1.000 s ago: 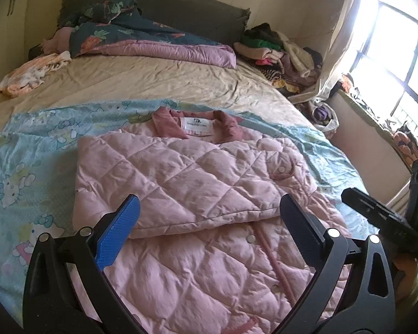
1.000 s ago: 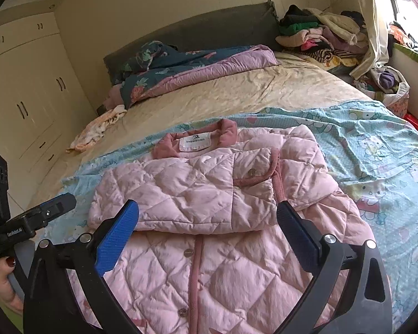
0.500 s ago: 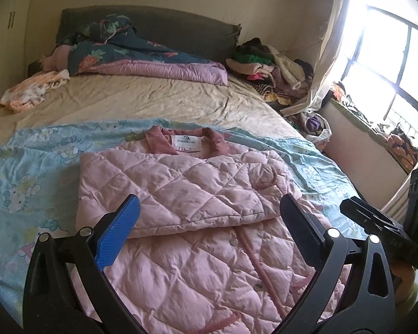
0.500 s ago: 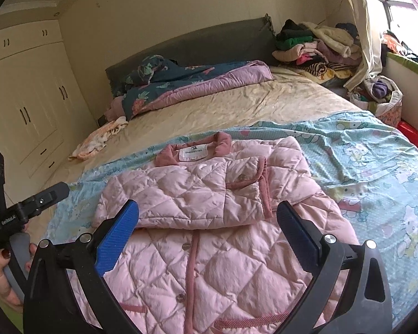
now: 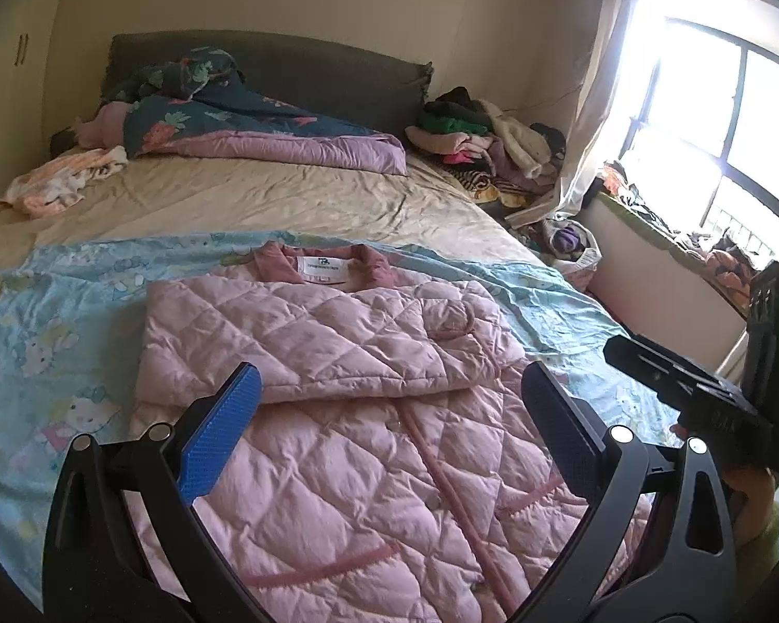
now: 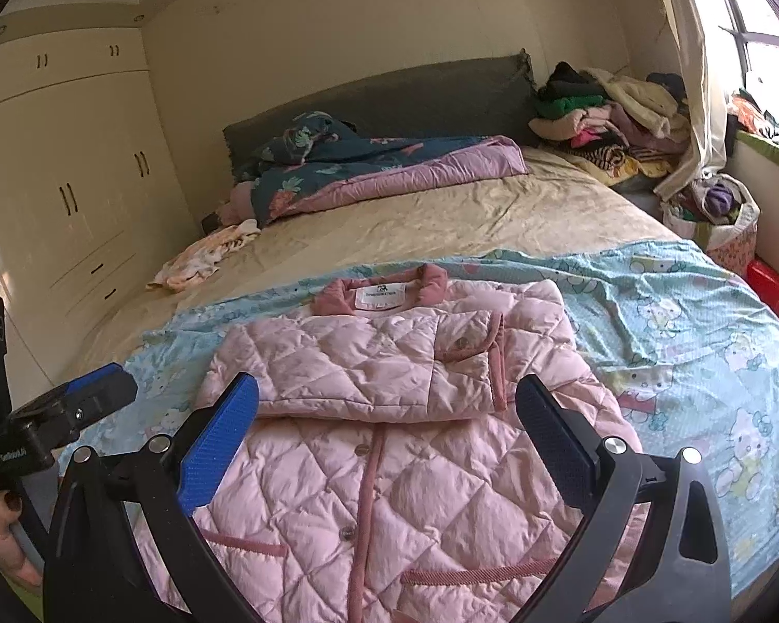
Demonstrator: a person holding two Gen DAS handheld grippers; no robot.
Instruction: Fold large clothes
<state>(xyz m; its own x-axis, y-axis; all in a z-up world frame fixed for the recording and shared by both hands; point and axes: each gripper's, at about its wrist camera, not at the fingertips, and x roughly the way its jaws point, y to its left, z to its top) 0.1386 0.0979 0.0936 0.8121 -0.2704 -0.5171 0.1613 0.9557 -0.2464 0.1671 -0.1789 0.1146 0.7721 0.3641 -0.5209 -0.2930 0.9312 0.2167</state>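
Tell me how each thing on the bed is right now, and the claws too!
Pink jacket: lying flat, buttoned, sleeves folded across the chest.
Cartoon sheet: spread out under the jacket.
Flowery quilt: bunched up by the headboard.
Clothes pile: heaped, unfolded.
Left claw: open, holding nothing.
Right claw: open, holding nothing.

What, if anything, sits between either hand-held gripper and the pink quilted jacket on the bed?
Nothing visible. The left hand-held gripper and right hand-held gripper both hang open above the pink quilted jacket, whose sleeves are folded across its chest. It lies flat on the light blue cartoon-print sheet, with nothing on top.
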